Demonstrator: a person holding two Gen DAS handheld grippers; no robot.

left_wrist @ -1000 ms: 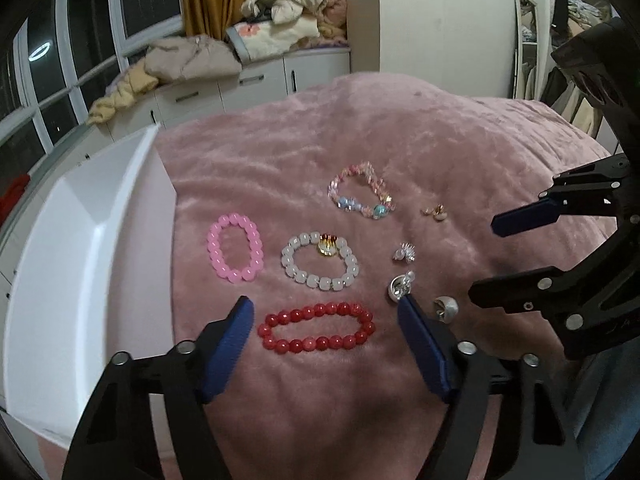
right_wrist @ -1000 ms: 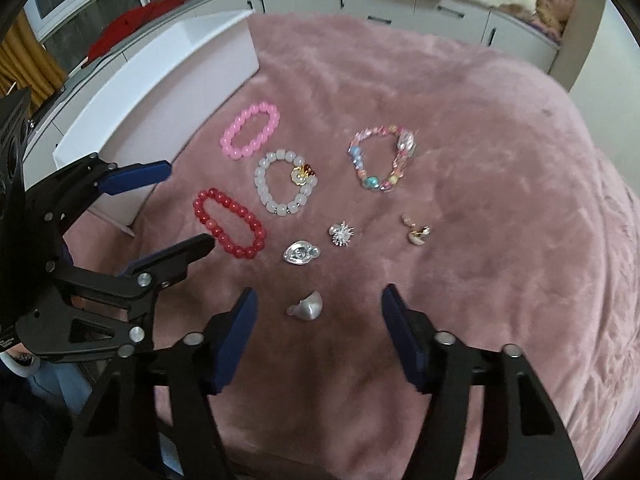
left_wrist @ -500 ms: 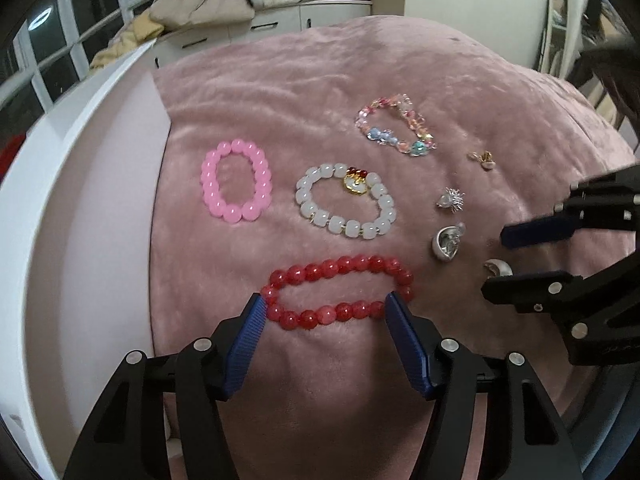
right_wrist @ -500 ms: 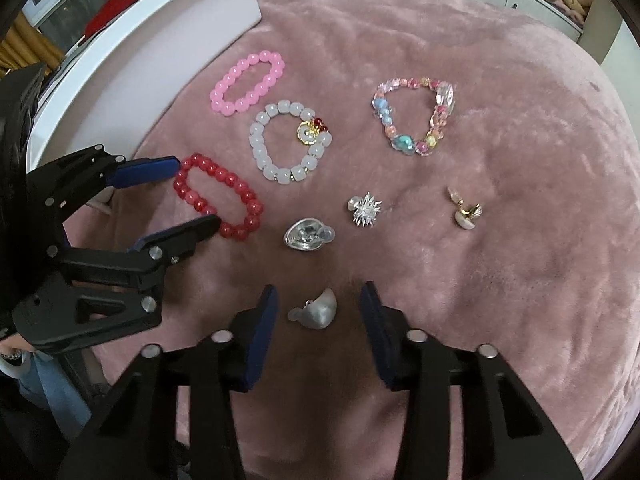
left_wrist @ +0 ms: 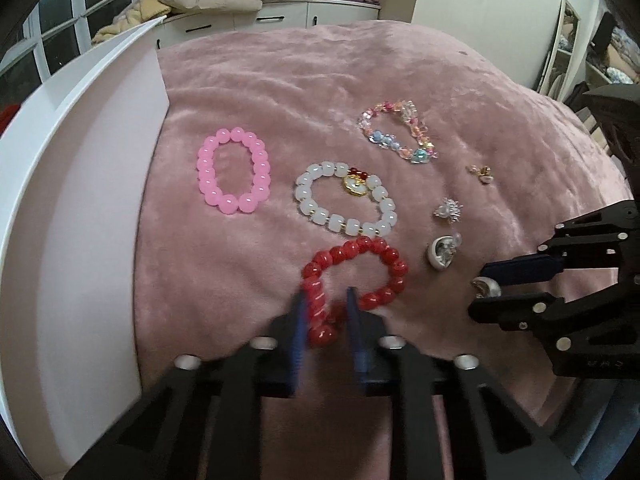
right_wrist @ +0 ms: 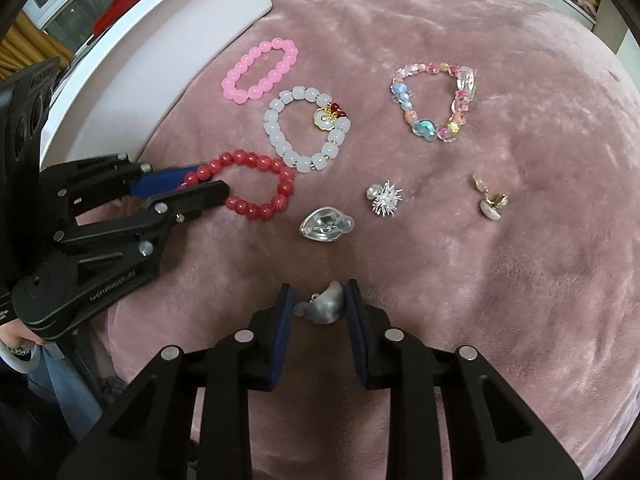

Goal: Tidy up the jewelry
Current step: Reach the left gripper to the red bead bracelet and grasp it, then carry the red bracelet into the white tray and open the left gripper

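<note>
My left gripper (left_wrist: 325, 294) is shut on the near end of the red bead bracelet (left_wrist: 360, 272), which lies bunched on the pink blanket; it also shows in the right wrist view (right_wrist: 256, 184), with the left gripper (right_wrist: 200, 184) on it. My right gripper (right_wrist: 318, 292) is shut on a silver shell-shaped earring (right_wrist: 326, 304), also seen in the left wrist view (left_wrist: 486, 287). The pink bracelet (left_wrist: 234, 170), the white bracelet with a gold charm (left_wrist: 346, 204) and the multicoloured bracelet (left_wrist: 398, 136) lie further out.
A white tray or box (left_wrist: 68, 184) stands along the left of the blanket (left_wrist: 320, 80). A silver heart earring (right_wrist: 326, 226), a spiky silver earring (right_wrist: 384, 198) and a gold-and-pearl earring (right_wrist: 492, 202) lie right of the bracelets. Cabinets with piled clothes stand behind.
Both grippers have closed: the left on the red bracelet's near end, bunching it, and the right on the silver shell earring. Both moved forward and down.
</note>
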